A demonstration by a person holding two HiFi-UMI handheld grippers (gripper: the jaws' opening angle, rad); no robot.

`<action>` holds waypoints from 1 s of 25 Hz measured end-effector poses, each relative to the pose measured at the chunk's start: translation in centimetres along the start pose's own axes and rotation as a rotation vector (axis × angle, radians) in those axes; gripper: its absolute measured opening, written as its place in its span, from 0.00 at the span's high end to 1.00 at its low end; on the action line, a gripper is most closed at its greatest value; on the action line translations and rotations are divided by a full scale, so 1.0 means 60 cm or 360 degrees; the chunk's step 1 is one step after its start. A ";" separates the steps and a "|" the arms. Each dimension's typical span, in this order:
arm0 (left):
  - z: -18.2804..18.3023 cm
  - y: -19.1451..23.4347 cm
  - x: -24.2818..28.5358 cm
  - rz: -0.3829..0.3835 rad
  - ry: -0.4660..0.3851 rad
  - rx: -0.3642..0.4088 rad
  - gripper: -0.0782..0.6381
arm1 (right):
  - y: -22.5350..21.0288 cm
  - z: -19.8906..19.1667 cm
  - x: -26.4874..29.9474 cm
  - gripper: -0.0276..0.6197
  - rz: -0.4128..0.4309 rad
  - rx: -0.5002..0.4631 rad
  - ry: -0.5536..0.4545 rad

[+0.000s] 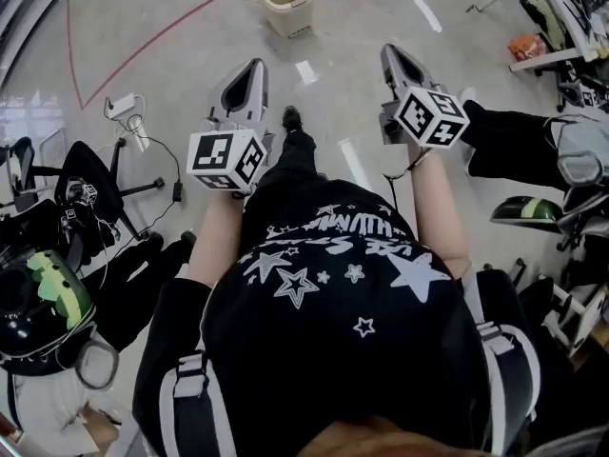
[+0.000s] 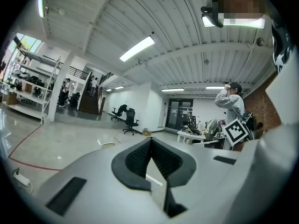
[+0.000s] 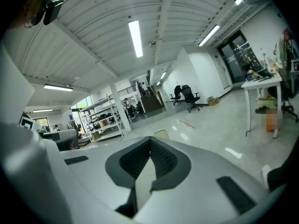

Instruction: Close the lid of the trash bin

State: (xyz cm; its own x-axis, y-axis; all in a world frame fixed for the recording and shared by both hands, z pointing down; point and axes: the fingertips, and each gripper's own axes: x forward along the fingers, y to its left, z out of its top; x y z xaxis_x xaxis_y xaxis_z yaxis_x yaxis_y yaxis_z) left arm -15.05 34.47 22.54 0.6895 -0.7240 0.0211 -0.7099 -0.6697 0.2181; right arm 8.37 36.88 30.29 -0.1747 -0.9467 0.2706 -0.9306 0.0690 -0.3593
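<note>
L tool (image 1: 257, 67), R tool (image 1: 390, 53) closed; 1 bin (image 1: 293, 22).

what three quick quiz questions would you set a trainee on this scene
1. True or false: the left gripper is clamped on the trash bin.
2. In the head view, where does the trash bin stand? A) on the floor ahead of the person, beyond both grippers; B) on a desk; C) beside the person's foot.
3. Fill in: in the right gripper view, the jaws of the right gripper are ___, with nothing between them.

Key: 1 false, it is apart from the bin, jaws together on nothing; 2 A; 3 together.
</note>
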 end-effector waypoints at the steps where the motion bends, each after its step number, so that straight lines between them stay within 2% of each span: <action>1: -0.002 0.010 0.009 -0.0006 0.0001 -0.0005 0.88 | -0.002 0.000 0.009 0.95 -0.0011 0.0000 0.0003; 7: -0.011 0.077 0.068 0.0004 0.0014 -0.0066 0.88 | -0.013 -0.002 0.080 0.95 -0.0041 -0.0007 0.0062; 15: 0.010 0.134 0.201 -0.0021 0.0050 -0.0067 0.88 | -0.045 0.072 0.203 0.95 -0.0040 -0.0042 0.0088; 25: 0.034 0.251 0.294 -0.0025 0.0061 -0.0089 0.88 | -0.033 0.121 0.373 0.95 -0.0036 -0.0015 0.0108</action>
State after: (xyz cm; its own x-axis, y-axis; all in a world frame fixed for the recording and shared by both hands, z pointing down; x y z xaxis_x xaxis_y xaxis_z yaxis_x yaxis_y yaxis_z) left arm -13.87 11.28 24.23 0.7062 -0.7059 0.0545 -0.6906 -0.6697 0.2731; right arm 8.64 13.27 30.60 -0.1748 -0.9247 0.3382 -0.9376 0.0514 -0.3440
